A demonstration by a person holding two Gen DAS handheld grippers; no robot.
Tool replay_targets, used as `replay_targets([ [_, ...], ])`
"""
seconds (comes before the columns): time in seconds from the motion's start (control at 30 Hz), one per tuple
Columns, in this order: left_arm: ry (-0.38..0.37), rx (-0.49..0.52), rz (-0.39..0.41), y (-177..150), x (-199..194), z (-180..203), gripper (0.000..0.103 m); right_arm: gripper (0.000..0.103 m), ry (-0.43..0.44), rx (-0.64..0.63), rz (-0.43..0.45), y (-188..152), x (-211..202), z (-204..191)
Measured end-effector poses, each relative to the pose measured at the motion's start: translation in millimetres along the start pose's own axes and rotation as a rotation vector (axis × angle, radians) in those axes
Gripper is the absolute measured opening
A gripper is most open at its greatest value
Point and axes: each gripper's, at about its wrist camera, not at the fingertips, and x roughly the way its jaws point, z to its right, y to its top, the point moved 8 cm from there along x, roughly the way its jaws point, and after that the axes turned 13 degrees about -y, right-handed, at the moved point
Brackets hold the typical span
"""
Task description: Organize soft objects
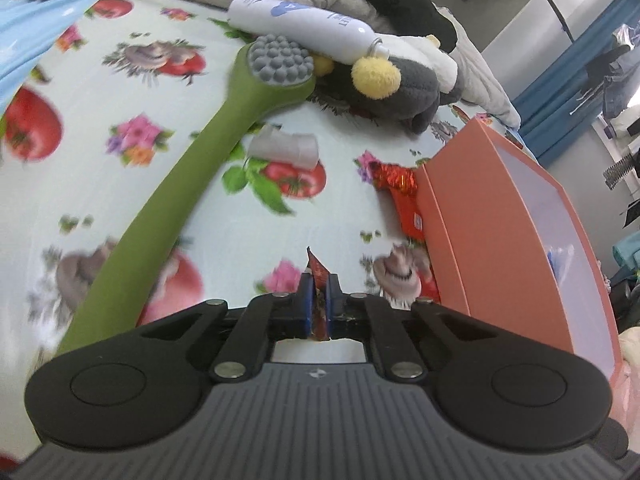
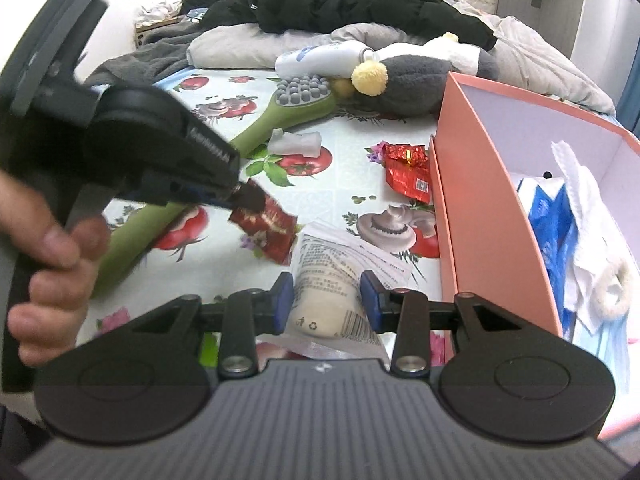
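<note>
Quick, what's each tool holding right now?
Left tool: shut on the red packet.
Right tool: holding the white pouch.

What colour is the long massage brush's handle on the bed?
Olive green handle, with a grey nubbed head; clearest in the left wrist view.

Left gripper (image 1: pixel 319 300): pointed steeply down; jaws closed tight on a red packet (image 2: pixel 266 226), which is pinched between the pads.
Left hand (image 2: pixel 48 264): fingers wrapped around the handle.
Right gripper (image 2: pixel 326 300): angled down; jaws part-open, pressed on both sides of a clear pouch (image 2: pixel 332 292).
</note>
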Motion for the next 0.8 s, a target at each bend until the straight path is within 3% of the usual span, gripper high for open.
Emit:
replay_targets([
  [0.37,0.027,0.039,0.021,-30.2,-53.2,20.1,0.002,0.040,0.001,0.023,0.028,-0.3,-39.3,10.3],
  [0.8,0.009,0.156,0.086,-35.7,-105.0,76.0,0.001,0.040,-0.005,0.054,0.112,9.2,-93.4,30.0],
])
